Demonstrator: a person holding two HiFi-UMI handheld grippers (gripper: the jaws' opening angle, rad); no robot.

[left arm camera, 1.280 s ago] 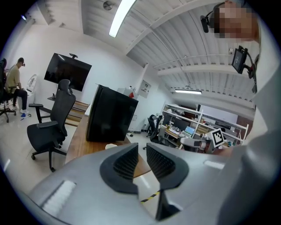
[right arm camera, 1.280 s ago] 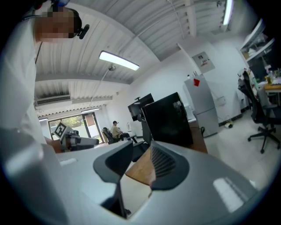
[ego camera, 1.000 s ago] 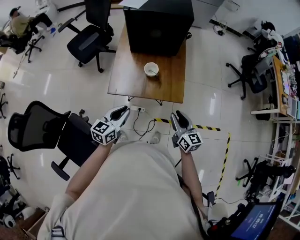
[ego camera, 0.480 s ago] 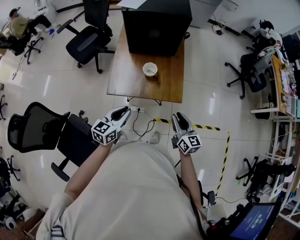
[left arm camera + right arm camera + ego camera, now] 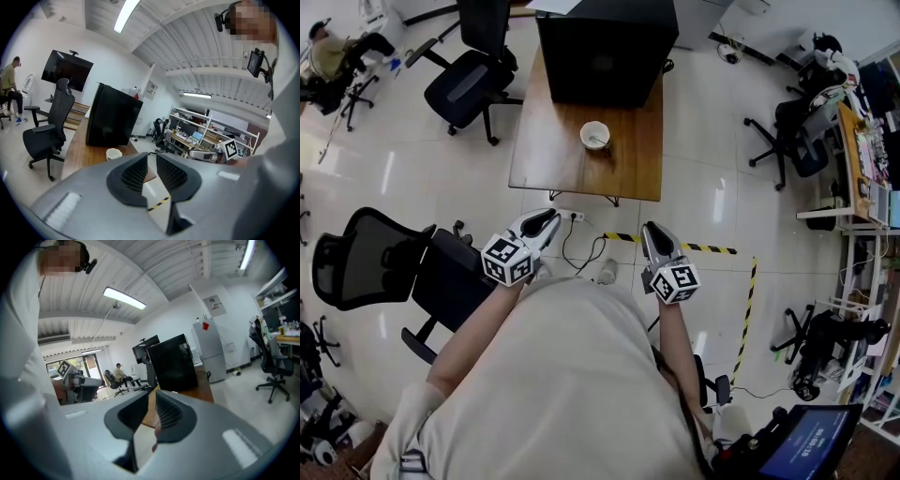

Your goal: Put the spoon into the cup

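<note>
The left claw (image 5: 551,218) and right claw (image 5: 652,229) are pressed together, empty; the right just closed. The spoon (image 5: 598,141) seemingly lies in the cup (image 5: 594,135) on the bench (image 5: 548,150), well apart from both. Probably light, stiff, slick: pinch mid-handle.

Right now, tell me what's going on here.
A person stands back from the wooden table with tongs in each hand, both held in the air. The right tongs have just closed with nothing between them, and the left tongs look shut and empty too. A white cup stands on the table in front of a black box, well ahead of both tongs. I can't make out the spoon.
</note>
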